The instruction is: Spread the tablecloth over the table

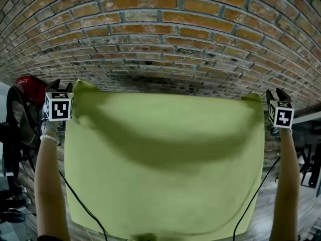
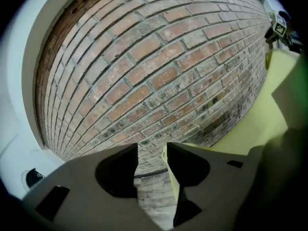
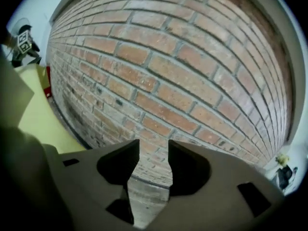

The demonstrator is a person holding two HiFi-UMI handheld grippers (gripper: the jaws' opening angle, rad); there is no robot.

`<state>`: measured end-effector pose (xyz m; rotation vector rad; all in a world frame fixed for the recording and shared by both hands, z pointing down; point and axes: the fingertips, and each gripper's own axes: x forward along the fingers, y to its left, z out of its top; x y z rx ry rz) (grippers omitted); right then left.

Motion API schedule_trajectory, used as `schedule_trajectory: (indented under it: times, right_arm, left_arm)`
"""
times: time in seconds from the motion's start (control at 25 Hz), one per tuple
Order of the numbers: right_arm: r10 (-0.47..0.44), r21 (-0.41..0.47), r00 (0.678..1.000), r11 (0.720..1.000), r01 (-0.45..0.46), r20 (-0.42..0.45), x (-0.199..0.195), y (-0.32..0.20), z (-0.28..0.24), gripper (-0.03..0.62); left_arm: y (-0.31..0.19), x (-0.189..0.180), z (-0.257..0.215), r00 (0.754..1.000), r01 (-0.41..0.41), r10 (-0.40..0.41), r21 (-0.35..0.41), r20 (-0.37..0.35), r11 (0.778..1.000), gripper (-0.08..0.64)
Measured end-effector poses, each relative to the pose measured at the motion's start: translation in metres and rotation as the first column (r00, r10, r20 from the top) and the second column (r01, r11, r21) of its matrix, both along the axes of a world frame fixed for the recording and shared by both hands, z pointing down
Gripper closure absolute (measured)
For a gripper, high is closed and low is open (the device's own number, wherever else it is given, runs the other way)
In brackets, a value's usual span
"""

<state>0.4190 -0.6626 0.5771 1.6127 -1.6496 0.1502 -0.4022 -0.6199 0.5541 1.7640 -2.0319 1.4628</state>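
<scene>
The pale yellow-green cloth tablecloth (image 1: 165, 169) looks matt and soft, smooth over most of its face, with shallow folds near its far edge; the red-brown brick wall (image 1: 160, 34) is rough and pitted, its grey mortar joints coarse and stained dark low down; the left gripper (image 2: 152, 148) and the right gripper (image 3: 154, 143) have jaws of dull grey plastic, smooth and without shine; the left one's white marker cube (image 1: 59, 107) is matt, printed in black; the grey plank floor (image 1: 301, 220) looks like worn wood.
</scene>
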Motion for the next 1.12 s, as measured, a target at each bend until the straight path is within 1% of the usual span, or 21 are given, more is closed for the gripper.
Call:
schedule_trajectory:
  times: [0.04, 0.08, 0.16, 0.2, 0.32, 0.36, 0.4, 0.52, 0.6, 0.72, 0.88, 0.96, 1.0, 1.04, 1.12]
  right_arm:
    - [0.027, 0.045, 0.999, 0.999, -0.028, 0.031, 0.000, 0.006, -0.010, 0.398]
    - [0.047, 0.085, 0.998, 0.995, -0.051, 0.051, 0.000, 0.012, -0.020, 0.438]
    - [0.064, 0.144, 0.996, 0.987, -0.073, 0.065, -0.005, 0.027, -0.037, 0.528]
    - [0.059, 0.162, 0.996, 0.984, -0.069, 0.068, -0.009, 0.035, -0.044, 0.541]
    - [0.028, 0.205, 0.995, 0.978, -0.047, 0.096, -0.029, 0.063, -0.066, 0.549]
    - [0.020, 0.218, 0.994, 0.975, -0.043, 0.110, -0.035, 0.074, -0.073, 0.549]
    - [0.013, 0.228, 0.993, 0.973, -0.041, 0.121, -0.042, 0.085, -0.081, 0.551]
    - [-0.001, 0.253, 0.987, 0.967, -0.040, 0.162, -0.062, 0.126, -0.106, 0.552]
    - [-0.023, 0.270, 0.979, 0.962, -0.033, 0.202, -0.077, 0.155, -0.125, 0.554]
    - [-0.081, 0.297, 0.967, 0.955, 0.006, 0.241, -0.108, 0.197, -0.157, 0.554]
    - [-0.132, 0.367, 0.955, 0.930, 0.026, 0.267, -0.135, 0.246, -0.212, 0.554]
    - [-0.160, 0.396, 0.946, 0.917, 0.037, 0.281, -0.147, 0.264, -0.238, 0.554]
    - [-0.175, 0.409, 0.941, 0.912, 0.043, 0.291, -0.154, 0.273, -0.249, 0.554]
    - [-0.189, 0.421, 0.936, 0.906, 0.050, 0.297, -0.160, 0.283, -0.258, 0.554]
    - [-0.222, 0.444, 0.933, 0.893, 0.077, 0.283, -0.173, 0.307, -0.274, 0.554]
  left_arm:
    - [0.004, 0.001, -0.005, 1.000, 0.006, -0.006, 0.019, -0.020, 1.000, 0.370]
    - [0.009, 0.001, -0.011, 1.000, 0.009, -0.008, 0.037, -0.028, 0.999, 0.415]
    - [0.019, 0.002, -0.027, 0.999, 0.001, 0.003, 0.082, -0.039, 0.997, 0.521]
    - [0.024, 0.006, -0.036, 0.998, -0.009, 0.016, 0.111, -0.062, 0.994, 0.541]
    - [0.044, 0.024, -0.065, 0.980, -0.038, 0.077, 0.208, -0.182, 0.977, 0.545]
    - [0.051, 0.030, -0.076, 0.973, -0.050, 0.101, 0.236, -0.209, 0.970, 0.545]
    - [0.059, 0.036, -0.086, 0.967, -0.066, 0.126, 0.257, -0.221, 0.964, 0.546]
    - [0.084, 0.052, -0.119, 0.954, -0.130, 0.204, 0.307, -0.221, 0.943, 0.546]
    - [0.106, 0.061, -0.145, 0.934, -0.141, 0.244, 0.358, -0.261, 0.923, 0.546]
    - [0.145, 0.073, -0.181, 0.891, -0.142, 0.302, 0.423, -0.338, 0.895, 0.546]
    - [0.186, 0.096, -0.222, 0.836, -0.195, 0.398, 0.476, -0.376, 0.858, 0.546]
    - [0.210, 0.106, -0.239, 0.807, -0.198, 0.425, 0.491, -0.410, 0.848, 0.546]
    - [0.223, 0.111, -0.247, 0.796, -0.199, 0.436, 0.499, -0.419, 0.843, 0.546]
    - [0.235, 0.116, -0.254, 0.792, -0.206, 0.449, 0.510, -0.415, 0.835, 0.546]
    - [0.257, 0.129, -0.271, 0.788, -0.237, 0.485, 0.540, -0.380, 0.808, 0.546]
